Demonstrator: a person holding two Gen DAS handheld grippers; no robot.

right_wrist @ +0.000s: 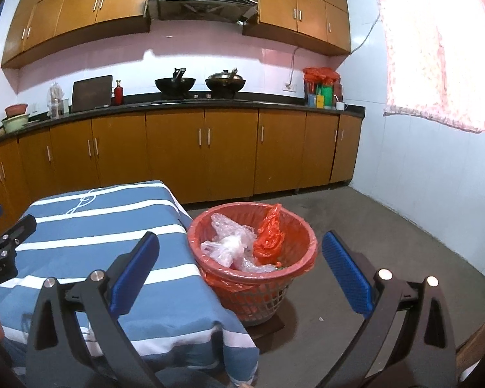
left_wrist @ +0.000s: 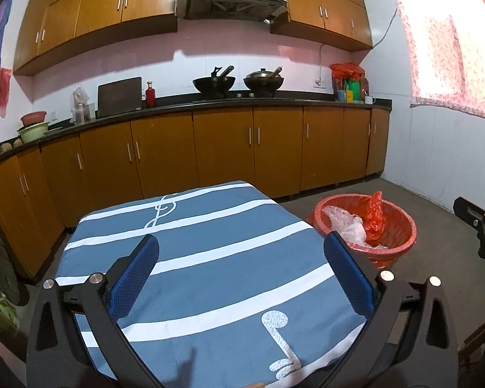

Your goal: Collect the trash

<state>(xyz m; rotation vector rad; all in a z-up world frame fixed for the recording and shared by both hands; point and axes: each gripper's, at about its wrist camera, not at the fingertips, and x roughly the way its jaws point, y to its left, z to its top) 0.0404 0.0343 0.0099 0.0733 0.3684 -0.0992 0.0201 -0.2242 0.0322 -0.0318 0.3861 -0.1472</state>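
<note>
A red-lined mesh trash basket (right_wrist: 302, 226) stands on the floor just right of the table, holding clear plastic wrap (right_wrist: 224, 242) and a crumpled red plastic bag (right_wrist: 270, 232). In the left wrist view the same basket (left_wrist: 401, 245) sits right of the table. My left gripper (left_wrist: 242, 245) hovers open over the blue striped tablecloth (left_wrist: 210, 249), nothing between its blue pads. My right gripper (right_wrist: 241, 244) is open too, in front of the basket and above the table's right edge, empty. Each gripper shows at the edge of the other's view.
Brown base cabinets (right_wrist: 177, 148) run along the back under a dark counter with two woks (right_wrist: 174, 84) and a red bottle (right_wrist: 118, 92). A white wall with a curtained window (right_wrist: 436, 61) closes the right side. Grey floor (right_wrist: 388, 242) lies around the basket.
</note>
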